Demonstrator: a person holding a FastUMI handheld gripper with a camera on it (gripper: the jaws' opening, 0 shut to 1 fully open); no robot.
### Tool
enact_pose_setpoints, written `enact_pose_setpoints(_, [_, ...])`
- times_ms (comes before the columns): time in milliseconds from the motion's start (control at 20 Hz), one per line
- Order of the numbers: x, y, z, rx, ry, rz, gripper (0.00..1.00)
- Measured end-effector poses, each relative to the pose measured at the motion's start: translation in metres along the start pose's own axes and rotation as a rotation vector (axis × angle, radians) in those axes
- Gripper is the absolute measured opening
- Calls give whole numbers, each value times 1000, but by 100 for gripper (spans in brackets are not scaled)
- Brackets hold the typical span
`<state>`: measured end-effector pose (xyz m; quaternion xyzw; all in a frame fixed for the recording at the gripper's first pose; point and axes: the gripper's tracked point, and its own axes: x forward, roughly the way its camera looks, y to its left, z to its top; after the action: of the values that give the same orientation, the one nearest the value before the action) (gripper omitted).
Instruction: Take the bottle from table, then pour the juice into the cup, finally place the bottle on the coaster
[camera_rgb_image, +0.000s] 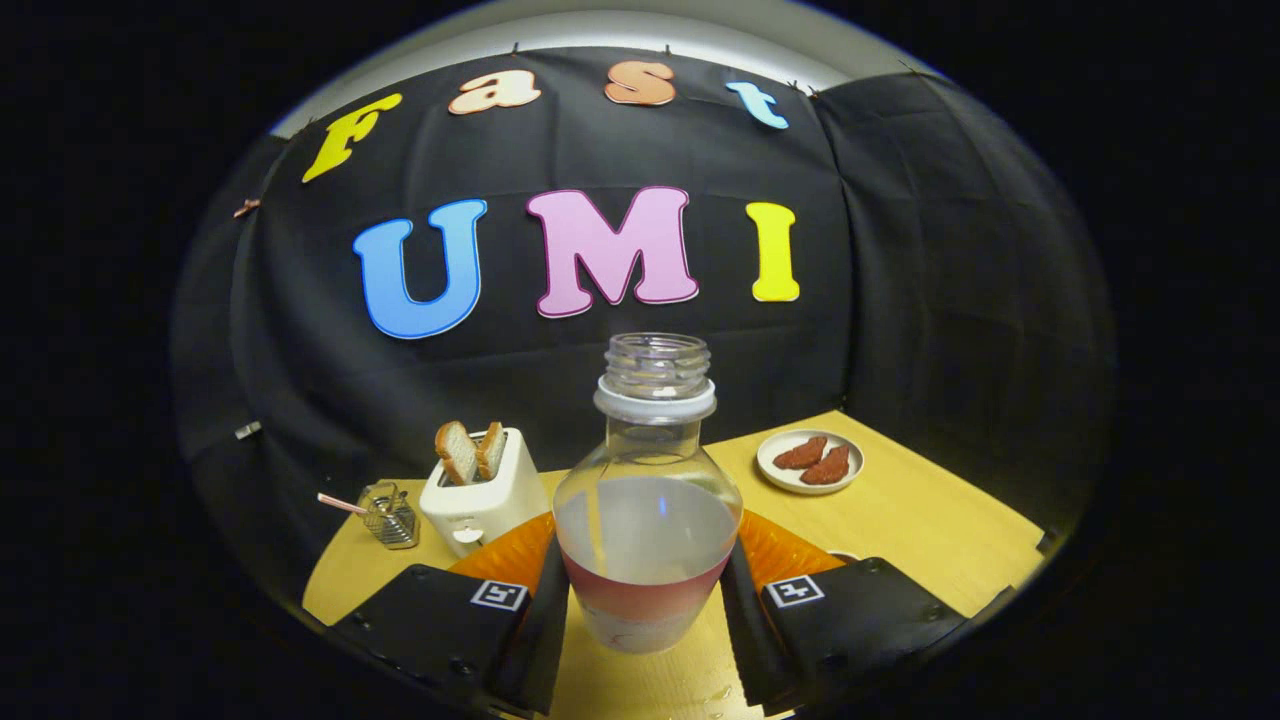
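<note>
Between the fingers of the hand-held gripper, an uncapped juice bottle stands upright, clasped on both sides, above the worktop, with a toaster and plate beyond.

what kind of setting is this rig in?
Likely a staged breakfast table in a cloth-walled booth: a toaster holding bread, a plate of food, and an uncapped bottle gripped between the tool fingers.

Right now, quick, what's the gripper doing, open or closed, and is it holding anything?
Gripper: shut on the bottle, a finger pressed against each side of its lower body; bottle upright, uncapped.
</note>
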<state>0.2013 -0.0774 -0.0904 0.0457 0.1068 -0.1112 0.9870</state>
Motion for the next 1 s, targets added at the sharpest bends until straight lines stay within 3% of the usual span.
enact_pose_setpoints(250, [56, 4, -9, -131, -123, -70, 71])
enact_pose_setpoints(400, [84, -5, -42, -198, -105, -135, 71])
enact_pose_setpoints(600, [110, -7, -84, -177, -31, -157, 71])
enact_pose_setpoints(1000, [125, -17, -110, -112, 22, -192, 72])
